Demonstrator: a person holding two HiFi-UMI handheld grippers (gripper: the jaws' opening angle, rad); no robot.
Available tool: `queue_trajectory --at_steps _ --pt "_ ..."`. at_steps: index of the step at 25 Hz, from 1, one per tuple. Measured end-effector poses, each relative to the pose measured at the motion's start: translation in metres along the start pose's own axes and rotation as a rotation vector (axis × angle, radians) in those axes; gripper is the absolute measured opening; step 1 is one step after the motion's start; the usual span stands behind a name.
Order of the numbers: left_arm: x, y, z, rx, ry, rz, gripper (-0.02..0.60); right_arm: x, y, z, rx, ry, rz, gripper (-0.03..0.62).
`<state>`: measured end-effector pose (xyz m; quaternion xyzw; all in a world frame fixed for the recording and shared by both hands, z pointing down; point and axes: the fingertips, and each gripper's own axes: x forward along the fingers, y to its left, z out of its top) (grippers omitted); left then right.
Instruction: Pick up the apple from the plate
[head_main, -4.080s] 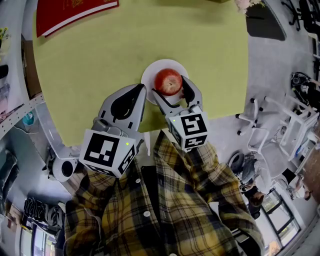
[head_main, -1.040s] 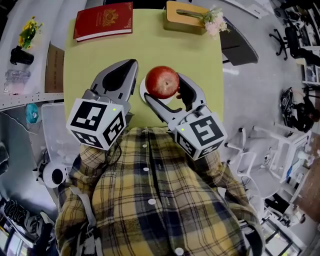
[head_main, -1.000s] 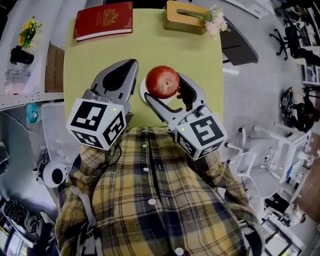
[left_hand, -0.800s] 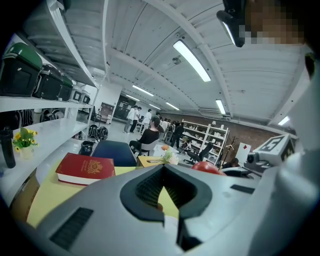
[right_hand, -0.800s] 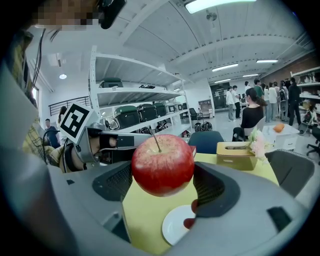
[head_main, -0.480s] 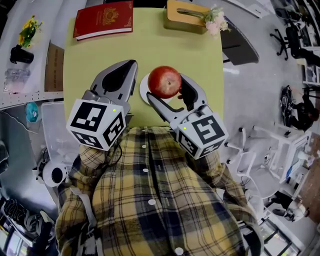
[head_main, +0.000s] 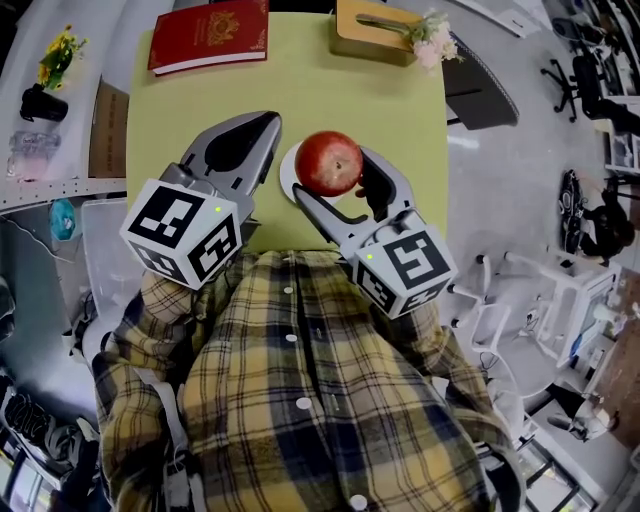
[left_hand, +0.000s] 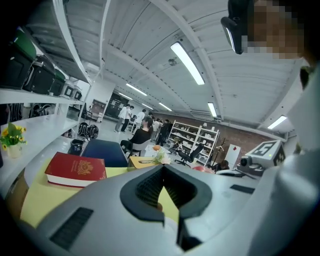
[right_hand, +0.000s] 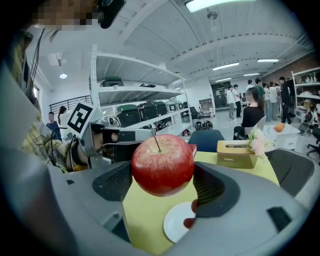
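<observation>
A red apple with a stem hangs above the white plate, my right gripper shut on it from both sides. In the right gripper view the apple fills the gap between the dark pads, with the bare plate below it on the yellow-green table. My left gripper hovers just left of the apple, its jaws closed on nothing. In the left gripper view its tips meet, with only table beyond them.
A red book lies at the far left of the table, also seen as the book. A wooden tissue box with pale flowers sits at the far edge. Chairs and people stand beyond the table.
The apple, which rested on the plate four seconds ago, is now held up off it. In the last half second my left gripper has shifted a little up and left.
</observation>
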<state>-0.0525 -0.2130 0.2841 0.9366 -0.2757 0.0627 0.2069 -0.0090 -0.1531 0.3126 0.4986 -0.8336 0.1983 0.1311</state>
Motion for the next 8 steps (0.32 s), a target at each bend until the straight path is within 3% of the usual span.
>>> queue_trajectory --at_steps 8 --pt "0.000 0.001 0.006 0.111 0.045 -0.050 0.006 -0.016 -0.012 0.004 -0.010 -0.015 -0.040 0.376"
